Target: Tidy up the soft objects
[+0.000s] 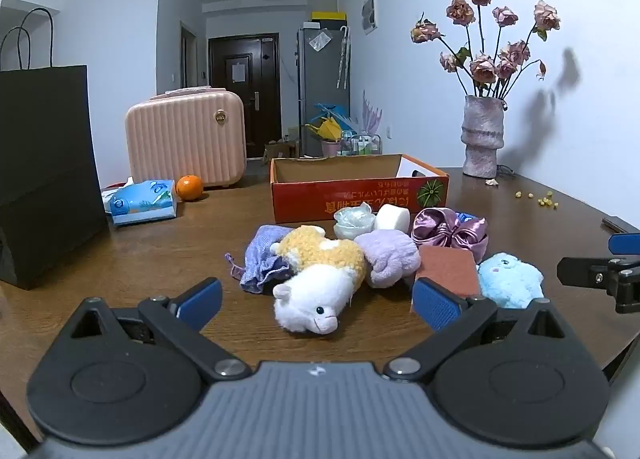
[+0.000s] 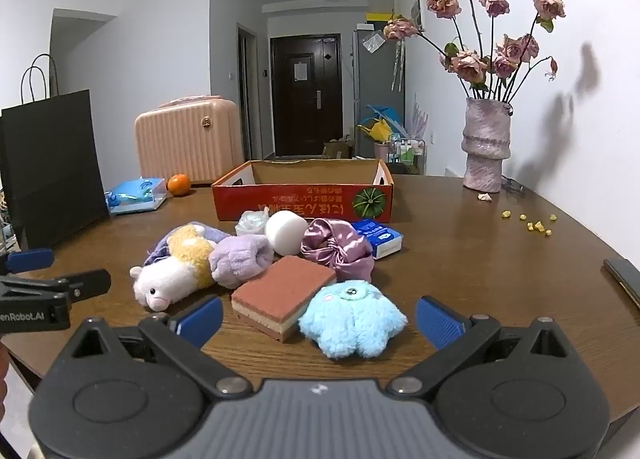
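Note:
A heap of soft things lies on the brown table in front of an open red cardboard box [image 1: 358, 195] [image 2: 304, 201]. A white and yellow alpaca plush [image 1: 316, 283] [image 2: 172, 271] lies nearest my left gripper [image 1: 318, 305], which is open and empty just short of it. A fluffy blue plush [image 2: 352, 319] [image 1: 508, 279] and a reddish sponge [image 2: 284, 295] [image 1: 448, 269] lie just beyond my right gripper [image 2: 320, 319], also open and empty. Behind them are a lilac fuzzy roll [image 1: 390, 259] [image 2: 240, 259], a purple satin bonnet [image 1: 452, 233] [image 2: 338, 249] and a white foam cylinder [image 2: 286, 233].
A black paper bag [image 1: 44, 175], a tissue pack [image 1: 142, 203], an orange [image 1: 189, 187] and a pink suitcase [image 1: 186, 139] stand at the left. A vase of dried roses [image 2: 486, 145] stands back right, with yellow crumbs [image 2: 532, 223] and a dark flat object [image 2: 624, 277] near the right edge.

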The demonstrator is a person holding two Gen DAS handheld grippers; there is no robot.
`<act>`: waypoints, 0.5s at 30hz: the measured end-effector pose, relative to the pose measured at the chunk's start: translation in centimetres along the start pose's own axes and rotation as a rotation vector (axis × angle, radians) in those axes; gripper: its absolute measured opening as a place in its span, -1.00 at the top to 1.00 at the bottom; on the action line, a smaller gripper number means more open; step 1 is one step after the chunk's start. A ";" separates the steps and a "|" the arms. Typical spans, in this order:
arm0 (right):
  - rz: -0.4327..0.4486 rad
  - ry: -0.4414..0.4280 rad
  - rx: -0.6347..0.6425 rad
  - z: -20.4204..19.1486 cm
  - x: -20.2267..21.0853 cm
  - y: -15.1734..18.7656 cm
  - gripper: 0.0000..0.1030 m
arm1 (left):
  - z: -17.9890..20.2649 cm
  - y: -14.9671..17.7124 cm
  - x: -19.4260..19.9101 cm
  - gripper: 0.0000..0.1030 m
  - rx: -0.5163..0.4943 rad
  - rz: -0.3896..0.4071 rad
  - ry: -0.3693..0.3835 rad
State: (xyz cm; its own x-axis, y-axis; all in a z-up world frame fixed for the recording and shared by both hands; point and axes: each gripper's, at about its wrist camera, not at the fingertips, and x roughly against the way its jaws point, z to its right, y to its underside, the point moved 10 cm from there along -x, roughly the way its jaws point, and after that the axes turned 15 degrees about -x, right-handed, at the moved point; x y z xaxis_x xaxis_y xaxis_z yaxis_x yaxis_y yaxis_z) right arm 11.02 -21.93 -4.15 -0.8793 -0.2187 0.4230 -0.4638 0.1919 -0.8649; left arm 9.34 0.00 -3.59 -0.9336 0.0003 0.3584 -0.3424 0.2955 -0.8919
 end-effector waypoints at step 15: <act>0.003 0.008 0.008 -0.1 0.1 0.0 -1.00 | -0.2 0.1 0.1 -1.00 -0.001 -0.002 0.007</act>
State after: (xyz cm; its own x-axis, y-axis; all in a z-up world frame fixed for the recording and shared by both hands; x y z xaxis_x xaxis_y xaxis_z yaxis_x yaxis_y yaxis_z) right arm 10.93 -21.84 -4.07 -0.8816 -0.2108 0.4222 -0.4601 0.1848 -0.8684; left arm 9.24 0.17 -3.58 -0.9322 0.0066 0.3618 -0.3437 0.2965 -0.8910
